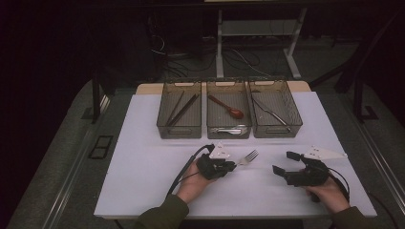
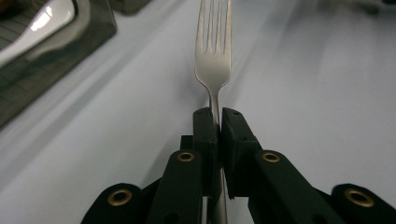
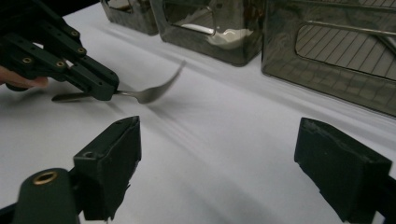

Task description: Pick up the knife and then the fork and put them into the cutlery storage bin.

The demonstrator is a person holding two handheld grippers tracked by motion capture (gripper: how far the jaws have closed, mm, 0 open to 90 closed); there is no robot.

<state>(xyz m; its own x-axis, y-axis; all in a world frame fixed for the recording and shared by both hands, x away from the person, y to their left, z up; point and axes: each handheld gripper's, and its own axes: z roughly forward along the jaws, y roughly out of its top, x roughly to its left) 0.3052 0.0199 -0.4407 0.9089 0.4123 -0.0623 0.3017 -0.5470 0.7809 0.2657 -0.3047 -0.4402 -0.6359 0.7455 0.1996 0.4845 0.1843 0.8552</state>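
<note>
Fork (image 1: 248, 157) clamped by its handle in the left tool (image 1: 231, 165), tines pointing toward three smoky plastic bins (image 1: 229, 130) at the far side of the white surface (image 1: 143, 162); no brand, label or writing can be read on any item. Seen from above, the bins hold chopsticks (image 1: 181, 109), a red spoon (image 1: 228, 108) and a knife (image 1: 270, 111), while the right gripper view catches the fork (image 3: 152, 91) raised off the surface, and the right tool (image 1: 282, 162) idle nearby, its jaws wide apart with nothing between them
</note>
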